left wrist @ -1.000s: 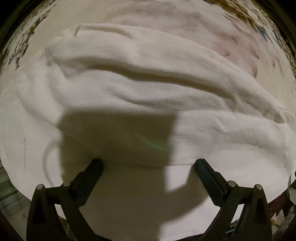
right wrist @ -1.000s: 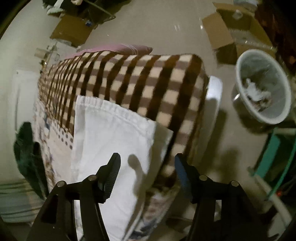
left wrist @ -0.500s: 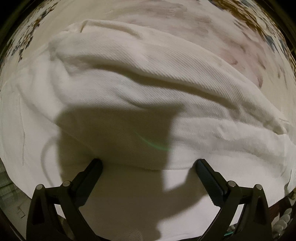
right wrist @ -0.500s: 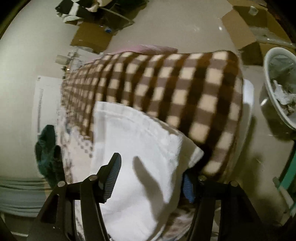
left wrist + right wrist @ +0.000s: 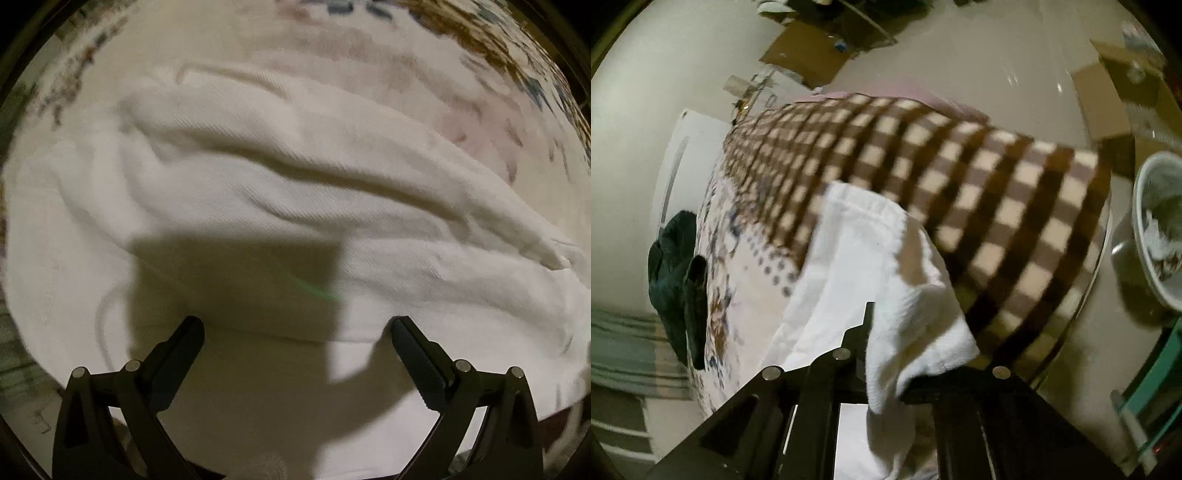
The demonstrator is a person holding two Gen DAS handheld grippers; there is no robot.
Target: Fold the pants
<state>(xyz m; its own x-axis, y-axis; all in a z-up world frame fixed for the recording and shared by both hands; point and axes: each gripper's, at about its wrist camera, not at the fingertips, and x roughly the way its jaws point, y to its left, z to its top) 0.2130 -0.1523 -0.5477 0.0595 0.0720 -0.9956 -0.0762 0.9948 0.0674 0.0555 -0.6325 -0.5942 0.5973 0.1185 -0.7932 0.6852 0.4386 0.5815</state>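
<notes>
My right gripper (image 5: pixel 882 332) is clamped on the white twill cotton pants (image 5: pixel 864 258), pinching a corner of the fabric between the jaws; the cloth spills out of the grip toward four o'clock and drapes down over the black linkage at six. The rest of that pant leg runs up to a hemmed edge at about twelve o'clock from the grip. It lies on a bed, partly over a brown-and-cream checked fleece blanket (image 5: pixel 979 206) that fills the view from eleven round to three, and partly over a floral printed bedsheet (image 5: pixel 720 266) at nine. A dark green garment (image 5: pixel 676 266) sits bunched at the bed's edge, farther out at nine. Off the bed, a pale round bin (image 5: pixel 1152 236) holding crumpled white scraps stands on the floor at three, and flattened brown cardboard boxes (image 5: pixel 809 55) lie at twelve.

My left gripper (image 5: pixel 295 332) is spread wide, both black fingers (image 5: pixel 177 354) apart and pointing straight down at the pants (image 5: pixel 295 192), with nothing between them. The white cloth fills nearly this whole view, rumpled into long ridges running from ten o'clock across to four. The gripper's own shadow falls square across the fabric just above the fingertips. The floral bedsheet (image 5: pixel 480 55) shows at one.
</notes>
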